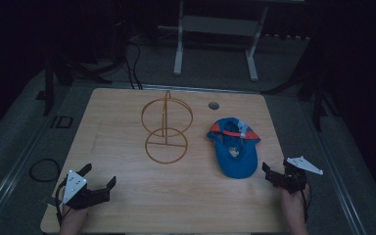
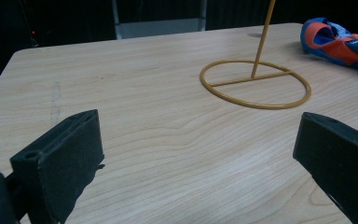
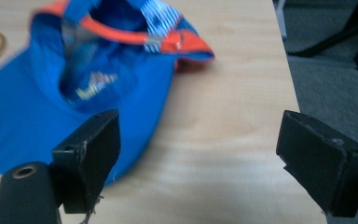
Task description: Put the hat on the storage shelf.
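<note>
- L gripper (image 1: 100,177) jaws wide, empty, well left of cap (image 1: 235,147)
- R gripper (image 1: 273,174) jaws wide, empty, just beside cap's brim
- Stand (image 1: 166,128) left of cap

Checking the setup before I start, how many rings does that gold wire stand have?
2: on the wire stand, a flat base ring lies on the table, and an upright ring sits on the post above it.

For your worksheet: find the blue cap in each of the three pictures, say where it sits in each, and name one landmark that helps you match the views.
High view: the blue cap lies right of centre on the table, beside the yellow wire stand.
Left gripper view: the cap is at the top right corner, partly cut off.
Right gripper view: the cap covers the upper left.
Shared landmark: the cap's orange band.
</note>
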{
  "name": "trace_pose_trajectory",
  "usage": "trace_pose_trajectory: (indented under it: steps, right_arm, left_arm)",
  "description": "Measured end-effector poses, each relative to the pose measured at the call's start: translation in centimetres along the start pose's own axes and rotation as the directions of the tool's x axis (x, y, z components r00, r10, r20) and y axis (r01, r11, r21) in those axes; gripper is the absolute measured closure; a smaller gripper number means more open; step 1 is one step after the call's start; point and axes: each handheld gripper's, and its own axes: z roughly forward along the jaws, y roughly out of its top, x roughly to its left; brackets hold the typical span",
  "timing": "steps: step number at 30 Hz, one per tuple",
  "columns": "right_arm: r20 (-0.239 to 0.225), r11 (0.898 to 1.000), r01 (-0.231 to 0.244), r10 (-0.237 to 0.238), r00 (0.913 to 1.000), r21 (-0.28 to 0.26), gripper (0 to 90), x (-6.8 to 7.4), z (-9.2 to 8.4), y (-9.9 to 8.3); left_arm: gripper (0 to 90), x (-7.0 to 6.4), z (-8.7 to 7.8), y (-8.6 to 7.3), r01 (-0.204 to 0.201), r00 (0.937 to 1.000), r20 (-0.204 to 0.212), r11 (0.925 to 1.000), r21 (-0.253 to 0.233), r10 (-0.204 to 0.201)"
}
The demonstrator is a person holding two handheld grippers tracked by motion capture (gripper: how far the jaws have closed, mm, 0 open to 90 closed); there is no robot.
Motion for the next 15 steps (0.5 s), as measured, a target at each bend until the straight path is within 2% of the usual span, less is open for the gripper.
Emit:
trace_pose_trajectory:
  steps: [5,7,12,15]
  right_arm:
    - [-0.017,0.999,0.004,-0.005,0.9998,-0.048,13.5,0.4,-0.1,2.2]
    - [-0.04,0.998,0.008,-0.011,0.9991,-0.068,12.9,0.5,-0.2,3.0]
    - [-0.074,0.997,0.018,-0.023,0.997,-0.077,13.2,0.8,0.2,4.7]
    - [-0.092,0.996,0.034,-0.042,0.9949,-0.082,13.7,1.2,0.9,6.3]
  left_arm:
    - [1.8,0.0,0.0,0.0,0.002,1.0,0.005,1.0,0.001,-0.002]
    - [1.8,0.0,0.1,0.0,0.002,1.0,0.006,1.0,0.001,-0.002]
    - [1.8,-0.1,0.1,0.0,0.0,0.9999,0.013,1.0,0.002,0.0]
    - [1.8,-0.1,0.1,0.0,-0.009,0.9998,0.019,0.9999,0.007,0.009]
